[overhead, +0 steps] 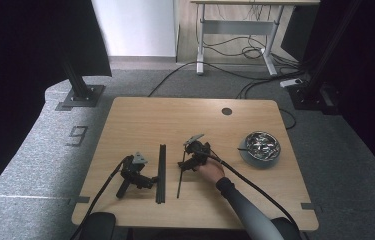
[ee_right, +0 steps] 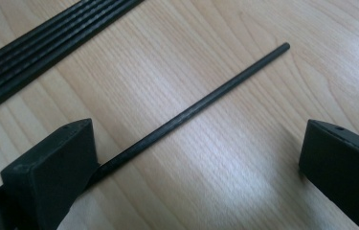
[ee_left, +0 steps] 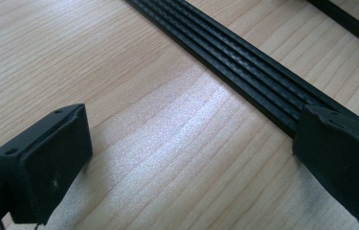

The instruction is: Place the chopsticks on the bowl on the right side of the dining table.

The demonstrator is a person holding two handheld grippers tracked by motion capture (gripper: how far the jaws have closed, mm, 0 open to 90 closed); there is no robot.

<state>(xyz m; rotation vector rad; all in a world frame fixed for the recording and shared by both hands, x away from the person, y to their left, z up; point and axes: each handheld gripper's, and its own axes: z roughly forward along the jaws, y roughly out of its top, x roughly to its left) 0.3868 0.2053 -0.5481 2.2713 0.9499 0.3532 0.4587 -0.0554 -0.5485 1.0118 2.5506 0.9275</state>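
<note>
A long black ribbed rail [overhead: 161, 172] lies lengthwise on the wooden table [overhead: 145, 117]. Just right of it lies a thin black rod [overhead: 179, 182]. My left gripper [overhead: 147, 179] rests on the table left of the rail with no hand on it. In the left gripper view it [ee_left: 191, 129] is open over bare wood, its right jaw at the rail [ee_left: 244, 67]. A hand holds my right gripper [overhead: 185, 163] low over the rod's far end. In the right gripper view it [ee_right: 196, 139] is open, and the rod [ee_right: 206, 100] runs between the jaws, close to the left one.
A metal bowl [overhead: 260, 145] of small shiny parts sits on a grey dish at the table's right. A round cable hole [overhead: 226, 111] marks the far edge. Cables trail from both grippers toward the front edge. The rail [ee_right: 33, 48] crosses the right gripper view's upper left.
</note>
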